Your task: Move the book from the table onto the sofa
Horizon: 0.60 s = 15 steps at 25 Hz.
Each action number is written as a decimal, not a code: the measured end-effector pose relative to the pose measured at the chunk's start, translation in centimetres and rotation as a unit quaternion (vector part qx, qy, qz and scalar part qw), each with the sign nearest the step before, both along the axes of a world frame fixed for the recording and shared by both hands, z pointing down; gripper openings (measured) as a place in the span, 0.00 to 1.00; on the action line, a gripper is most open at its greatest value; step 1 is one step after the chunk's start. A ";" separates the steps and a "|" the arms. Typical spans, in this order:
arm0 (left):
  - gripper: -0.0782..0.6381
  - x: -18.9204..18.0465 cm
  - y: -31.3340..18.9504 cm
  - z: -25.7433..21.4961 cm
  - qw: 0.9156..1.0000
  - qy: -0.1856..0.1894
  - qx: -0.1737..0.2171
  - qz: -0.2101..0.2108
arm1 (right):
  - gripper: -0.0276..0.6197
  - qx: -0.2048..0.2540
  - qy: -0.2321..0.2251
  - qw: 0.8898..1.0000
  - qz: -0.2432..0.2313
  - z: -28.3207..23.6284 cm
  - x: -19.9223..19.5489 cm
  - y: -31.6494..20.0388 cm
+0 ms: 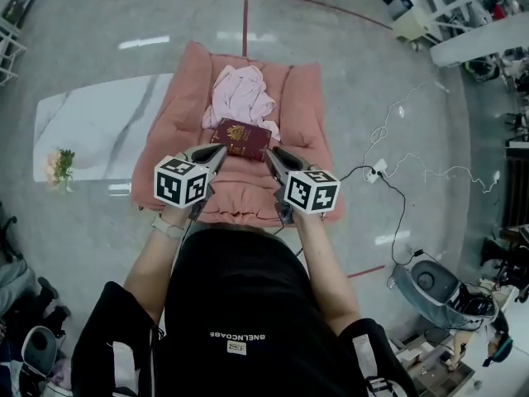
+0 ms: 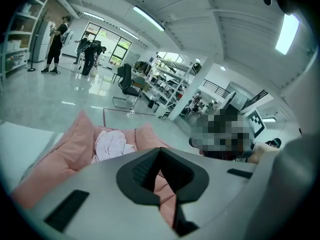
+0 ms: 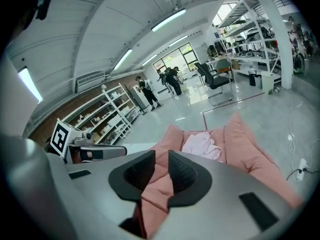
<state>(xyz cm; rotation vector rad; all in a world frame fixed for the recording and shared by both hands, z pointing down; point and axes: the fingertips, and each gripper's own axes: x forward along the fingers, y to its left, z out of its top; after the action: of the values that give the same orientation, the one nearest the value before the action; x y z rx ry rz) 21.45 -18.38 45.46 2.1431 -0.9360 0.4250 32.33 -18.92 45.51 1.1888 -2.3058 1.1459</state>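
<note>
**Book** (image 1: 241,138): dark red cover with a gold emblem. It lies flat on the seat of the pink sofa (image 1: 169,118), at the centre of the head view. Its upper edge sits right against a crumpled pale pink cloth (image 1: 239,95) heaped at the sofa back. The book is off the table (image 1: 97,124), a white marble-patterned top at mid-left of the frame, beside the sofa's left arm. A small bunch of flowers (image 1: 59,165) sits at the table's lower-left end.

**Left gripper** (image 1: 221,155): held below and to the left of the book in the frame, with its tips close to the book's lower-left corner. Contact cannot be judged from above. In the left gripper view the jaws meet at the tips with nothing between them, and only sofa fabric shows beyond.

**Right gripper** (image 1: 270,152): held below and to the right of the book, with its tips near the lower-right corner. In the right gripper view the jaws stand a little apart and are empty, and the pink cushion shows through the gap.

Neither gripper has hold of the book.

**Floor** (image 1: 124,15): grey and glossy. A red line (image 1: 245,23) runs at upper centre. A white power strip (image 1: 376,170) with trailing cables lies to the right of the sofa.
</note>
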 end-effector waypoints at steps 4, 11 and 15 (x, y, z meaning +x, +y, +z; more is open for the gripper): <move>0.13 -0.4 1.7 -2.2 1.000 0.005 0.020 -0.009 | 0.16 0.031 -0.004 1.000 -0.002 -2.5 -0.1 1.2; 0.13 -0.1 4.3 -6.6 0.998 0.009 0.060 -0.011 | 0.15 0.084 -0.006 0.996 -0.032 -6.6 -1.1 3.3; 0.13 0.0 6.1 -9.7 0.997 0.019 0.071 -0.018 | 0.15 0.112 0.001 0.992 -0.051 -9.7 -1.4 5.0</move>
<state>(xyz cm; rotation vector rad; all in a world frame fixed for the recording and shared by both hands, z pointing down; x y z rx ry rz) 21.49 -12.33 35.76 2.2510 -1.0084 0.3063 30.91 -13.87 35.80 1.1286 -2.5141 0.8687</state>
